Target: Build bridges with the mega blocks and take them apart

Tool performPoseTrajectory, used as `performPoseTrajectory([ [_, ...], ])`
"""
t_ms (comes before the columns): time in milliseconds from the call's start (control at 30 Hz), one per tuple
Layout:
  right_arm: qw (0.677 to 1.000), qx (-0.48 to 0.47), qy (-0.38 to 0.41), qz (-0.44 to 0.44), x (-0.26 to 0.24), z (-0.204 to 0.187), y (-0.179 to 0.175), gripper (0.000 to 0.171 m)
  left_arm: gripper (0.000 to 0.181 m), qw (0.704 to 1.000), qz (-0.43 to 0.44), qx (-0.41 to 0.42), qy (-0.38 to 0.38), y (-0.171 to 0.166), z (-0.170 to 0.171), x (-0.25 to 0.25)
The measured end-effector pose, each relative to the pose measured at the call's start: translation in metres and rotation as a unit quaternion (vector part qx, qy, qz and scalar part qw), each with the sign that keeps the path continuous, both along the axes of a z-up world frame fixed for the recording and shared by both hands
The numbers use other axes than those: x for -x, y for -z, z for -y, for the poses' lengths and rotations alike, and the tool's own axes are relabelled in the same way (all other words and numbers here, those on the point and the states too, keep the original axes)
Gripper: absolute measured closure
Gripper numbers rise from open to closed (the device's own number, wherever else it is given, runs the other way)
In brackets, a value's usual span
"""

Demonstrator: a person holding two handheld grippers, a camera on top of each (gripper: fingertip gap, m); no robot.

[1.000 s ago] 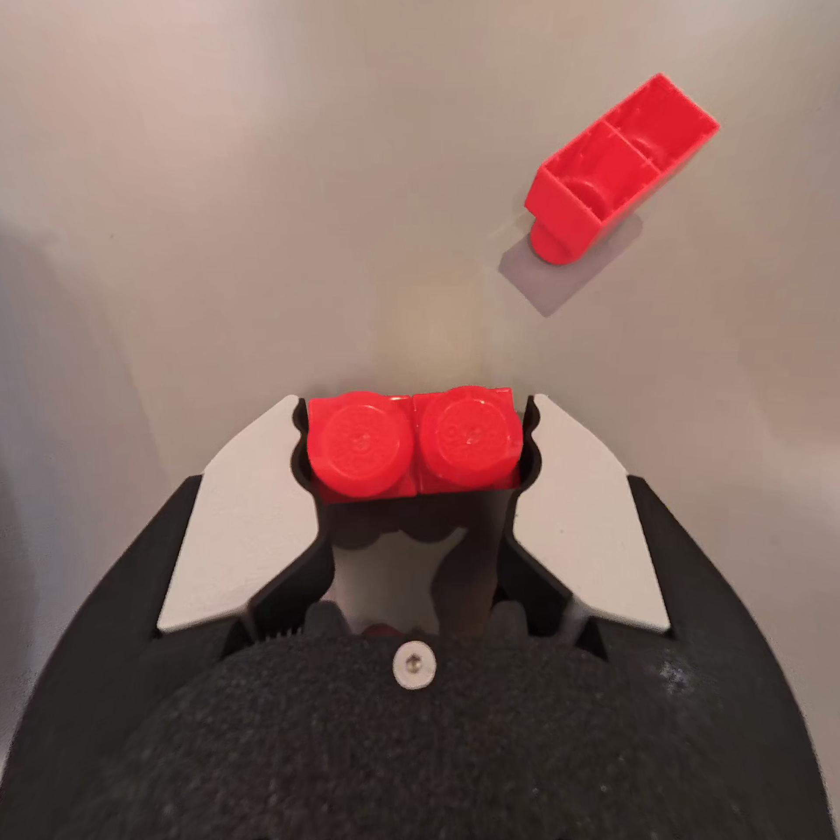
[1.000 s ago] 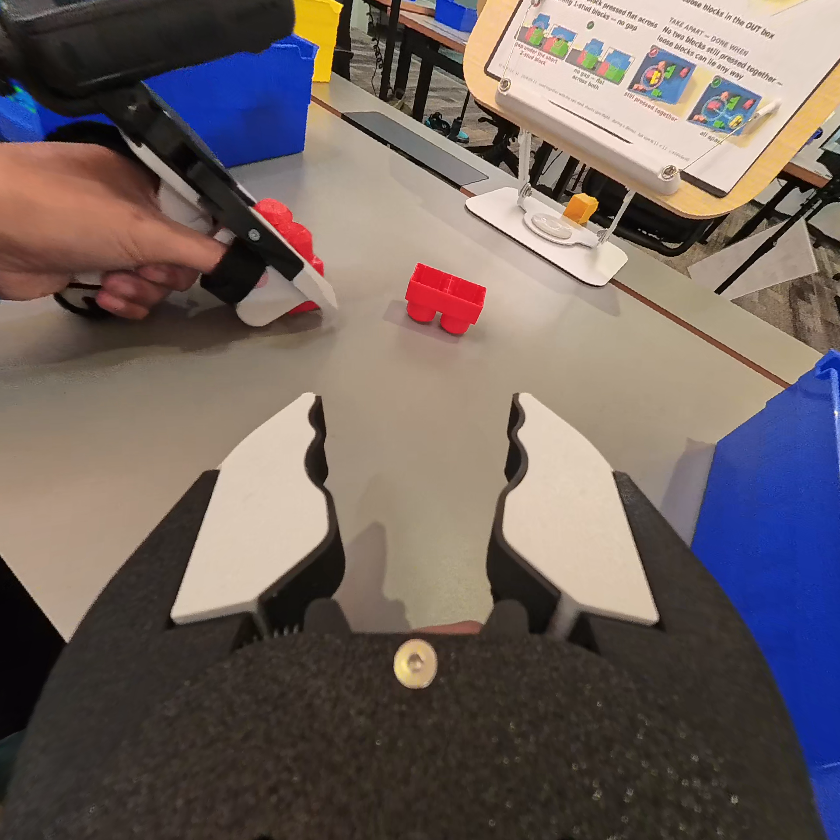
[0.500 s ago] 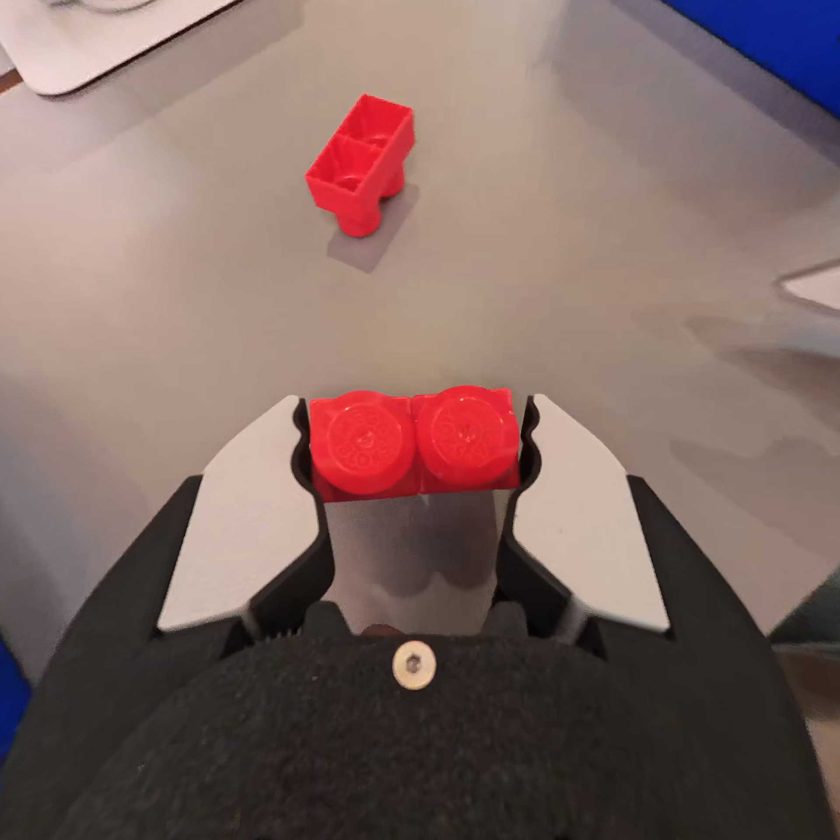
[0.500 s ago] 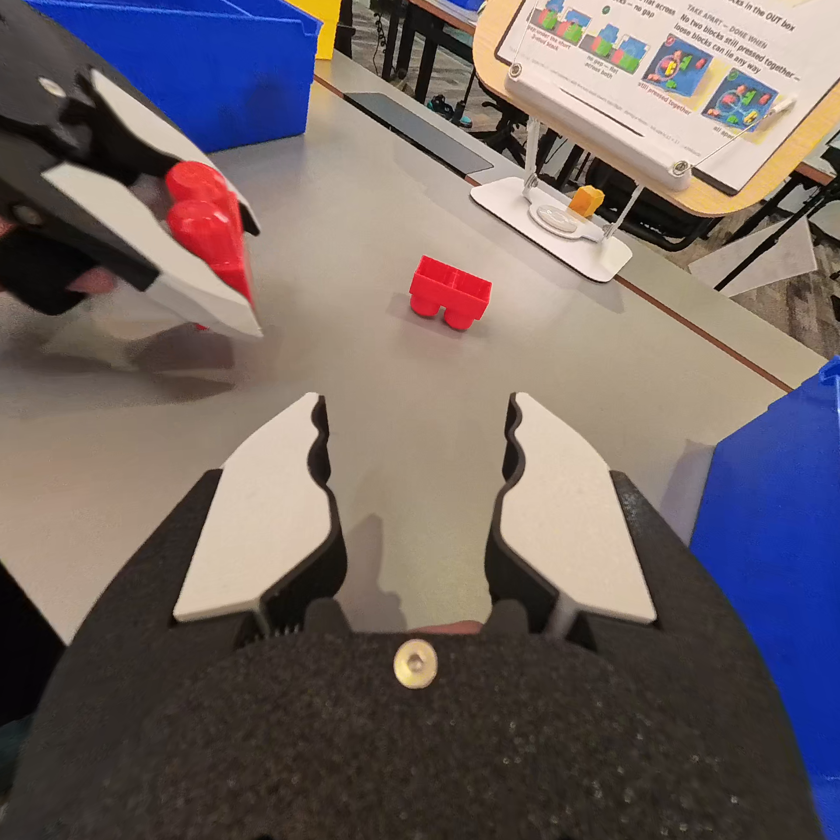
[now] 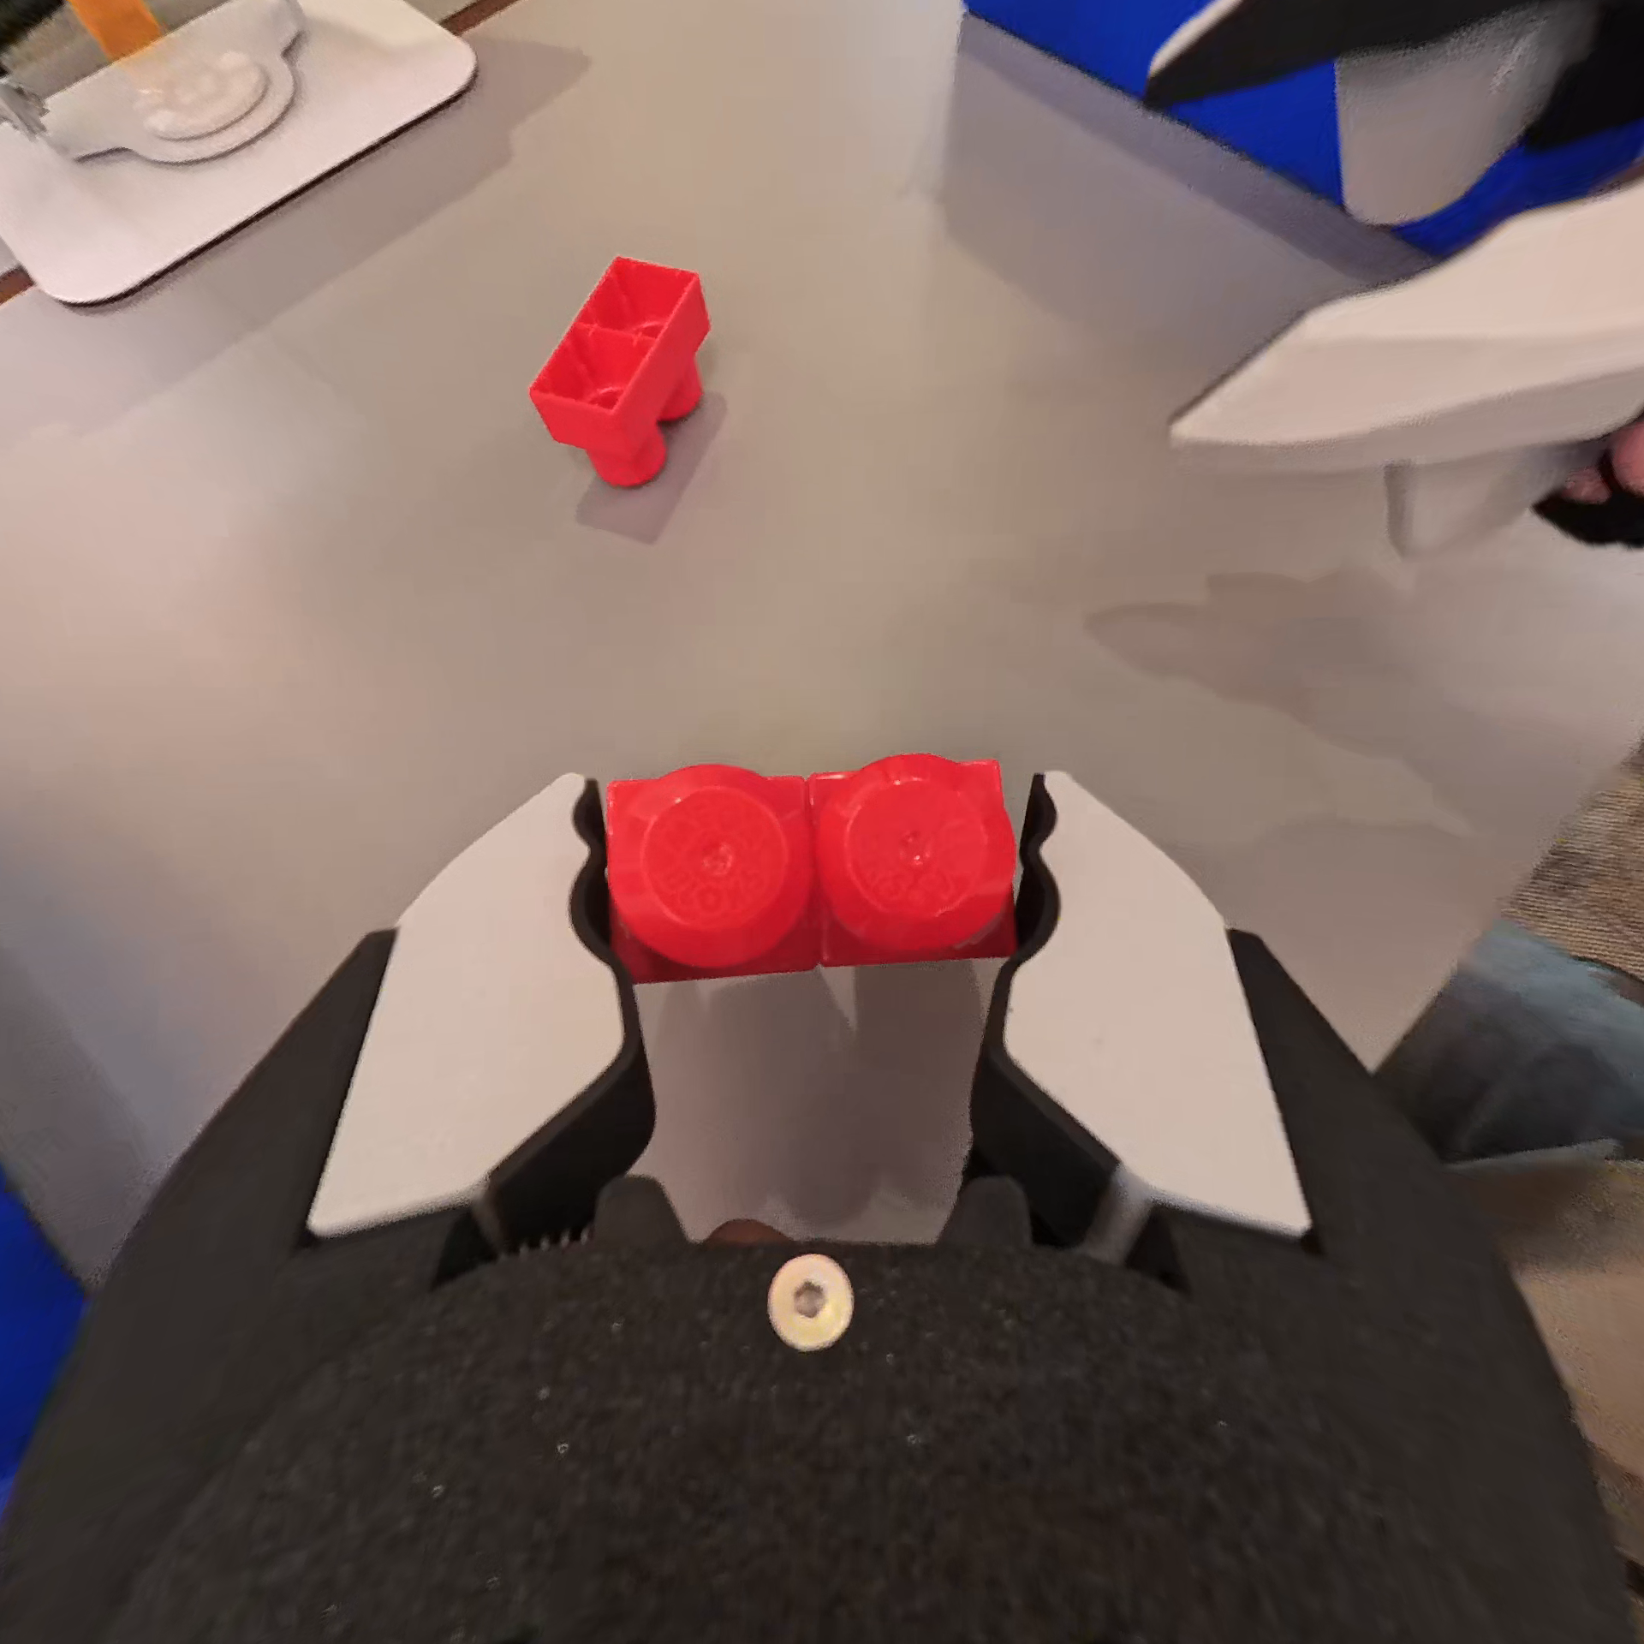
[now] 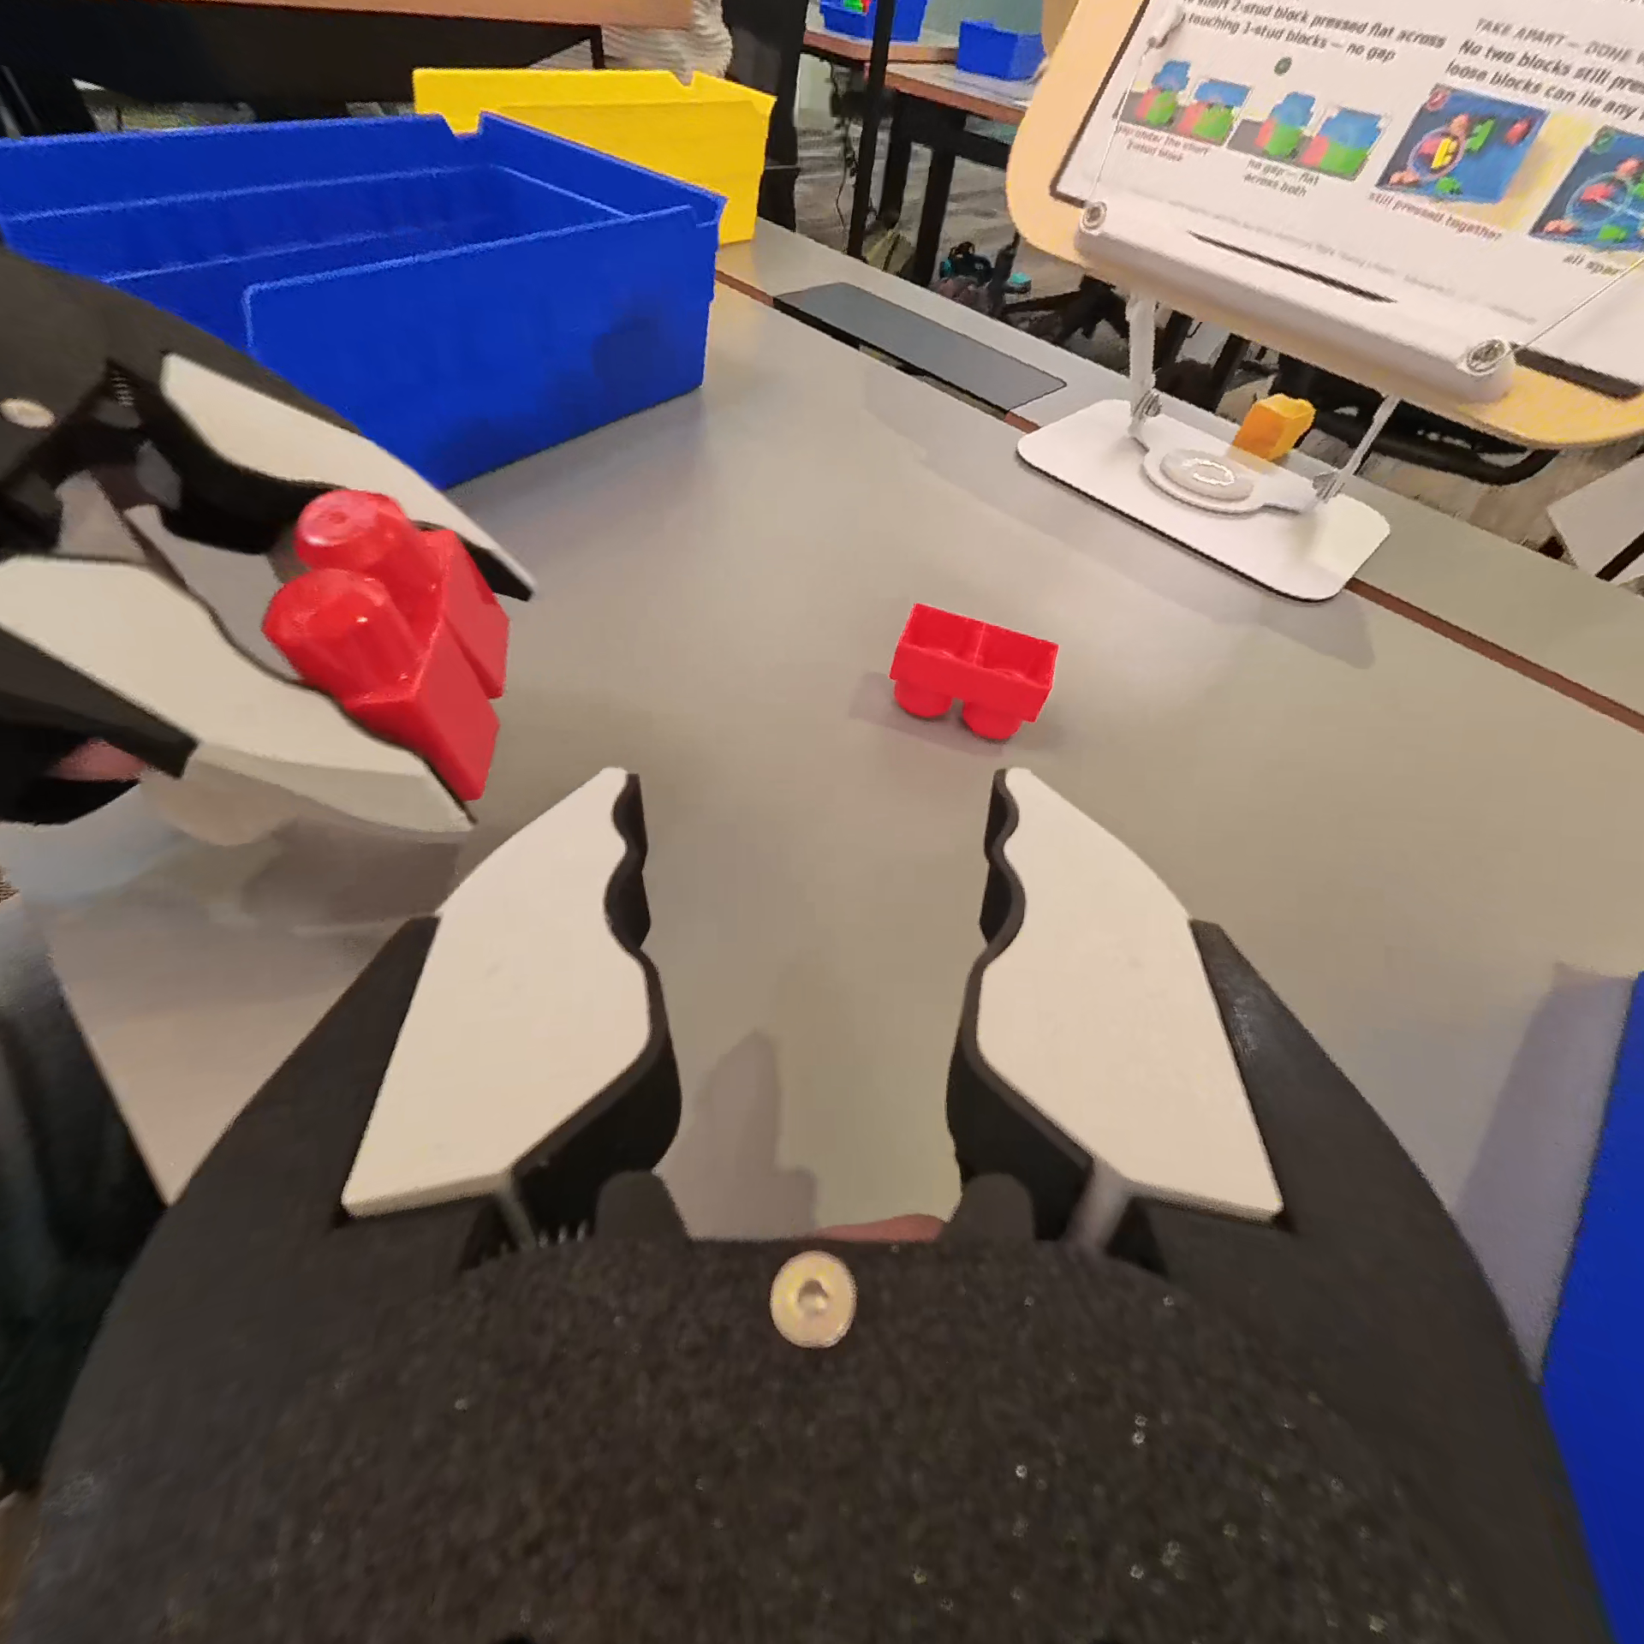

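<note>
Jaws of the left gripper (image 5: pixel 808 867) clamp a red two-stud block (image 5: pixel 805 876) above the table (image 5: pixel 267 667). The right gripper (image 6: pixel 814 823) gapes empty; beyond it, another red block (image 6: pixel 974 669) rests studs-down.

Grey table (image 6: pixel 1245 890), as I am seeing it past my claws. Lying directly on it:

- Red two-stud block (image 6: pixel 977 669), sitting upside down on its studs, hollow side up, in the open middle, apart from everything else.
- White stand base (image 6: pixel 1228 511), resting by the far edge toward the right corner, with a small orange block (image 6: pixel 1274 425) sitting on it.
- Blue bin (image 6: pixel 445 294), standing toward the far left corner.
- Flat black panel (image 6: pixel 916 342), lying along the far edge.
- Second blue bin (image 6: pixel 1601 1290), sitting at the right edge.
</note>
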State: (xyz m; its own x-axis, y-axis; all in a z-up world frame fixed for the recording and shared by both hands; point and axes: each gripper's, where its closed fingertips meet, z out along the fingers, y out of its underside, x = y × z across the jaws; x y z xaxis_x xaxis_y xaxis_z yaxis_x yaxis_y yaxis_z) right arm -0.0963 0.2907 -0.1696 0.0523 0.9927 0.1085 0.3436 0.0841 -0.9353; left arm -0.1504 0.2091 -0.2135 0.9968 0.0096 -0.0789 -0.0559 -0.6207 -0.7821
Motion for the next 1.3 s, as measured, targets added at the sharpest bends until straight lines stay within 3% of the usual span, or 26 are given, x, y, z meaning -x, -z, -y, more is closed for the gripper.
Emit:
performPoseTrajectory([
  [200,0.994,-0.026,0.029,0.101,0.052,-0.053,0.038,0.089,0.093,0.998,0.063,-0.01,0.012,0.008,0.001,-0.005],
  [333,0.988,-0.041,-0.01,0.149,0.086,-0.072,0.057,0.083,0.093,0.997,0.073,-0.003,0.013,0.01,0.008,0.002],
  [467,0.978,-0.062,-0.053,0.191,0.101,-0.088,0.073,0.097,0.093,0.998,0.067,0.001,0.01,0.008,0.014,0.01],
  [600,0.976,-0.062,-0.079,0.195,0.11,-0.088,0.076,0.091,0.093,0.998,0.061,0.0,0.009,0.007,0.017,0.014],
  [833,0.916,-0.269,-0.148,0.26,0.114,-0.094,0.072,0.11,0.093,0.997,0.07,0.009,0.015,0.018,0.018,0.014],
  [900,0.913,-0.26,-0.156,0.274,0.119,-0.097,0.075,0.119,0.092,0.997,0.072,0.009,0.016,0.019,0.018,0.014],
  [1167,0.906,-0.223,-0.2,0.298,0.133,-0.095,0.083,0.123,0.092,0.996,0.08,0.004,0.028,0.017,0.019,0.011],
  [1300,0.912,-0.146,-0.205,0.324,0.126,-0.085,0.083,0.124,0.092,0.996,0.082,0.004,0.03,0.018,0.021,0.013],
])
